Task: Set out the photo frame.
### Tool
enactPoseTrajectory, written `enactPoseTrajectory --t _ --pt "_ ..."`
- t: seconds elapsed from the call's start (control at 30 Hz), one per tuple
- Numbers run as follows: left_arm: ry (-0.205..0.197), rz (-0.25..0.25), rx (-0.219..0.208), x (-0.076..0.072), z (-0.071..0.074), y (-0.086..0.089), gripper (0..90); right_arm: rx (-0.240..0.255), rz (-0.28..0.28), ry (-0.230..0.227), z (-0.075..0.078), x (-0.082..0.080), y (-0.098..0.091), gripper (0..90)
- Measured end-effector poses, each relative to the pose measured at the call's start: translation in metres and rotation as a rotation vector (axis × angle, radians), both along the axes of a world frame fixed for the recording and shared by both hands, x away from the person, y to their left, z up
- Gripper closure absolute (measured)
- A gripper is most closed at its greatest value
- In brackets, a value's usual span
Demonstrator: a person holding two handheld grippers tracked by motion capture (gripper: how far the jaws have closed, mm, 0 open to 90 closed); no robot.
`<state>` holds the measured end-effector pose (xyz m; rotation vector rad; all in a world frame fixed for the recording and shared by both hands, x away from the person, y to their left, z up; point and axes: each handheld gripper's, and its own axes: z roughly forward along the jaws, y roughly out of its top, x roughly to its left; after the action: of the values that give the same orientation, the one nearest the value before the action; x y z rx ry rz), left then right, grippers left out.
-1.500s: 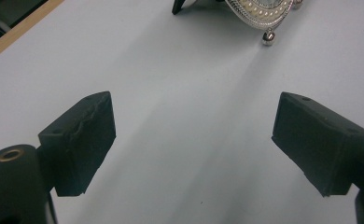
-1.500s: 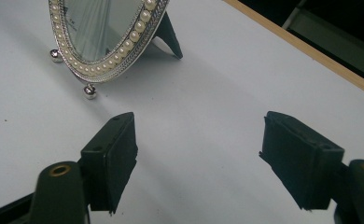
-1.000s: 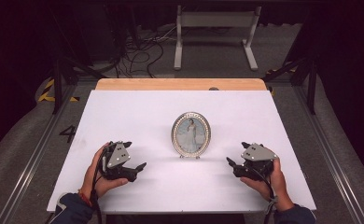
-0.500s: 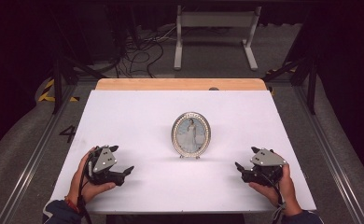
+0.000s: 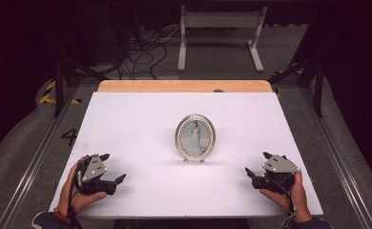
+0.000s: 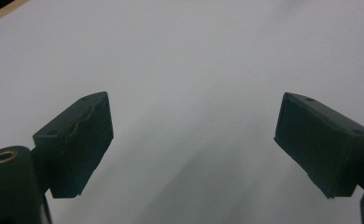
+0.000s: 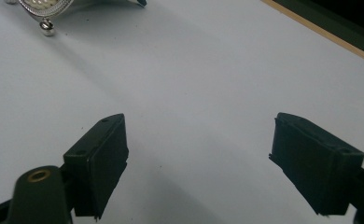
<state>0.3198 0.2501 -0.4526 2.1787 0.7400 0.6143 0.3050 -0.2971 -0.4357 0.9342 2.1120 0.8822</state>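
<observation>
Since the earlier frame, both hands had drawn back from the oval picture frame [image 5: 195, 138] toward the near edge of the table [image 5: 136, 119]. The left hand-held gripper [image 5: 113, 168] rested at the near left, released, jaws wide with nothing between them. The right hand-held gripper [image 5: 256, 164] sat at the near right; its jaws had just been opening and held nothing. The frame stood upright at mid-table, between and well apart from both.

Glossy beaded metal picture frame [image 5: 195, 138] on smooth matt white table [image 5: 136, 124].
</observation>
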Motion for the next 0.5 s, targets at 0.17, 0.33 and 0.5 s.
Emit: enactPoseTrajectory --t 0.17,0.33,0.5 --pt "0.013 0.012 -0.013 -0.003 -0.005 0.005 11.5 0.014 0.001 0.007 -0.003 -0.003 -0.005 17.8" --pt "0.019 0.018 -0.025 -0.004 -0.007 0.008 11.4 0.057 -0.013 0.03 -0.01 -0.007 -0.013 17.1" --pt "0.018 0.015 -0.017 -0.004 -0.008 0.006 11.4 0.066 -0.015 0.025 -0.011 -0.006 -0.015 16.3"
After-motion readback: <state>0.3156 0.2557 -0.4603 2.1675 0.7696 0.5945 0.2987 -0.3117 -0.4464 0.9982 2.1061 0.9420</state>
